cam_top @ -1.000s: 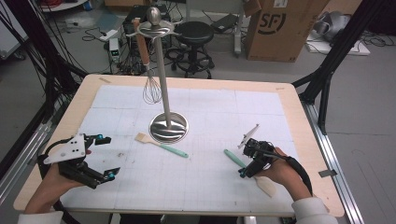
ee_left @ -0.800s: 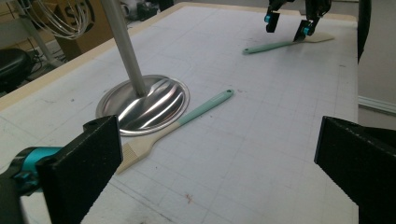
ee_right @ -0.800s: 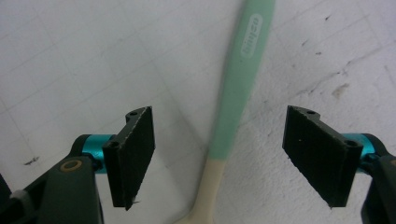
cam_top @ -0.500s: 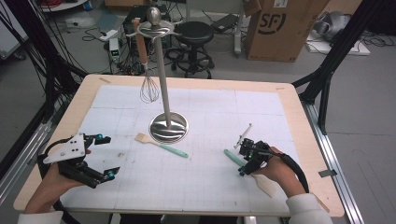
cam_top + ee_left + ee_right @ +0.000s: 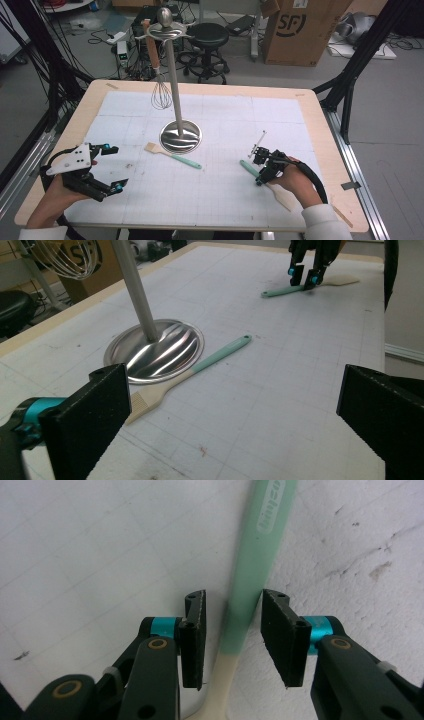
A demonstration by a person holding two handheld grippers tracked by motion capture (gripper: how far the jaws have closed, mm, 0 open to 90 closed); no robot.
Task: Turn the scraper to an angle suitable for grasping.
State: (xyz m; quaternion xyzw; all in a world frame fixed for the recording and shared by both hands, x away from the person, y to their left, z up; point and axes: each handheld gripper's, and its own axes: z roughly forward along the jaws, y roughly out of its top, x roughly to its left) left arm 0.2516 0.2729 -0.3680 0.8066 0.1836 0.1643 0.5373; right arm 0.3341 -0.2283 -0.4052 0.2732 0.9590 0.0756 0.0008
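A mint-green-handled spatula with a cream blade [image 5: 250,580] lies on the white, grey-gridded mat [image 5: 225,190] of the pale wooden bench [image 5: 90,105]; the right gripper [image 5: 232,635] is black with cyan rings.

Black tongs [image 5: 232,640], teal collars, brass screws; grey plate; white sleeves [image 5: 322,222].

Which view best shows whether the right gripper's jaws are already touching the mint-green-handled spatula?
The right gripper view: the mint-green-handled spatula lies between the right gripper's closing jaws, with a gap on the left side. The high view and left gripper view show the gripper over it, too small to judge.
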